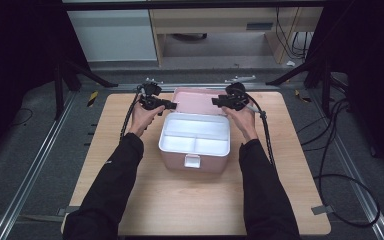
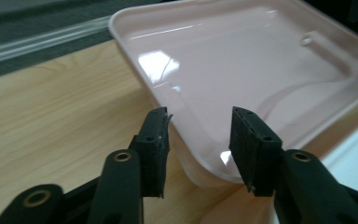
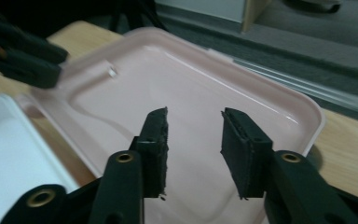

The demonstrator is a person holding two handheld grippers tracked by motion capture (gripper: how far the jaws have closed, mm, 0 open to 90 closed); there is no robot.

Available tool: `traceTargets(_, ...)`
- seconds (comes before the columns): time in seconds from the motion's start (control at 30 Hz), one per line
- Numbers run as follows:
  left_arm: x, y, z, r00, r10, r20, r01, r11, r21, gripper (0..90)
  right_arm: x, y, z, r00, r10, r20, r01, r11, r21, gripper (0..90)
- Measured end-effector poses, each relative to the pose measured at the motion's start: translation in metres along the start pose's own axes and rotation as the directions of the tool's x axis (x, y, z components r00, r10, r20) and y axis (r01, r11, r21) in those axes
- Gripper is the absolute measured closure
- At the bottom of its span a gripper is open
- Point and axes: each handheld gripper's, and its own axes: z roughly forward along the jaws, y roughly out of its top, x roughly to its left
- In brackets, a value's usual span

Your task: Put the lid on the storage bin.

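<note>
A pink box (image 1: 195,162) stands in the middle of the wooden table (image 1: 130,200), with a white divided tray (image 1: 195,135) set in its top. Its pink lid (image 1: 192,95) is swung back behind it. My left gripper (image 1: 172,105) is at the lid's left side. In the left gripper view my left gripper (image 2: 199,140) straddles the lid's (image 2: 261,60) rim corner, with gaps at both pads. My right gripper (image 1: 214,101) is at the lid's right side. In the right gripper view my right gripper (image 3: 195,140) hangs over the lid's (image 3: 191,79) inner face, jaws apart.
The box has a white latch (image 1: 192,161) on its front. Black cables (image 1: 340,165) lie on the floor to the right. Metal rails (image 1: 35,165) run along the table's sides, and a wooden cabinet (image 1: 220,25) stands behind it.
</note>
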Motion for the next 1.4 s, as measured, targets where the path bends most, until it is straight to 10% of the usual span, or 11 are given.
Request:
traceTargets(0.17,-0.002,0.002,-0.002,0.994,0.076,-0.079,-0.073,0.9965,0.04,42.3,-0.01,-0.007,0.002,0.9959,-0.012,0.089,0.006,0.998,0.067,46.6)
traceTargets(0.43,-0.002,0.004,0.012,0.9964,0.083,-0.019,-0.082,0.9959,0.037,38.0,-0.019,-0.022,0.004,0.9916,0.004,0.13,-0.018,0.994,0.108,39.4)
traceTargets(1.4,-0.001,-0.007,0.019,0.999,0.043,-0.007,-0.043,0.9979,0.049,36.5,-0.018,-0.028,0.021,0.9949,0.095,0.034,-0.099,0.988,0.12,40.0)
